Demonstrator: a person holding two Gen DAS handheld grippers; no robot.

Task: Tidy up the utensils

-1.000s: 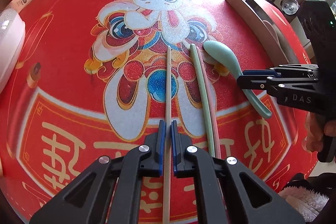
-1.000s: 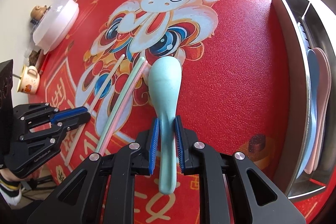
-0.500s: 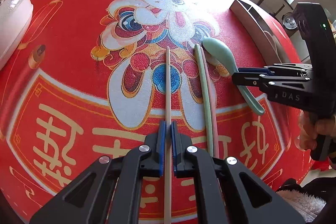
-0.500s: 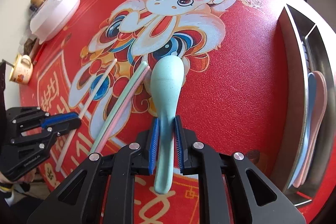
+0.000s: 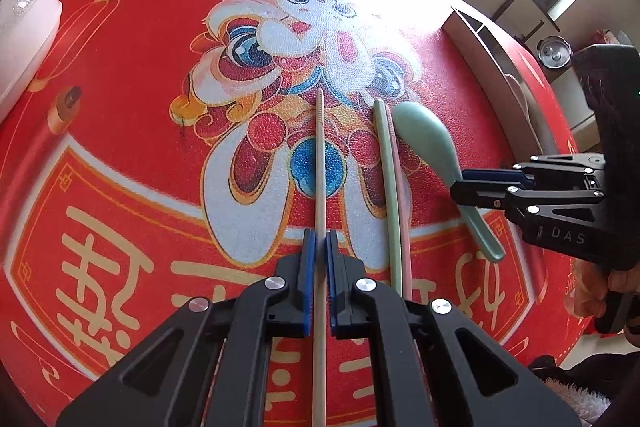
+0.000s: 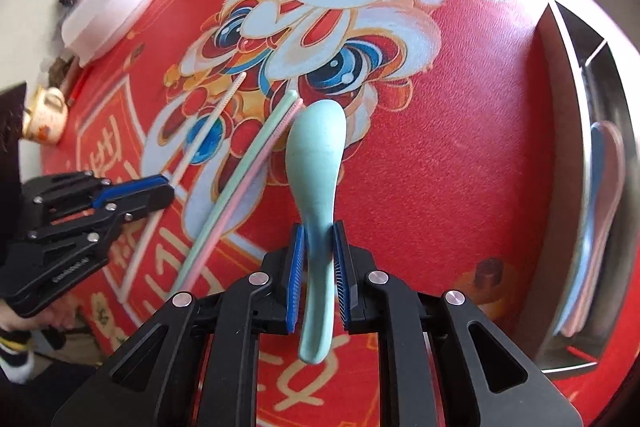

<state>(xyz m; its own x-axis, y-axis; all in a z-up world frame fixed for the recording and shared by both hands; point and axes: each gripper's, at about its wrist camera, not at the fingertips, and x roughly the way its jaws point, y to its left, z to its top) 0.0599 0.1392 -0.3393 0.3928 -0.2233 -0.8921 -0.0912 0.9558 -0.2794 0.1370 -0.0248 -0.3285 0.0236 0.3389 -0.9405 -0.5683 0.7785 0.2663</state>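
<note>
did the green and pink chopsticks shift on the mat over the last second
No. The green and pink chopsticks have stayed put: their far tips still end just below the same blue swirl printed on the red mat.

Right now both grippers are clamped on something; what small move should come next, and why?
Probably lift the right gripper straight up first. It is shut on the handle of the teal plastic spoon, and the steel organizer tray on its right already holds similar spoons. The left gripper can wait, shut on the beige chopstick.
</note>
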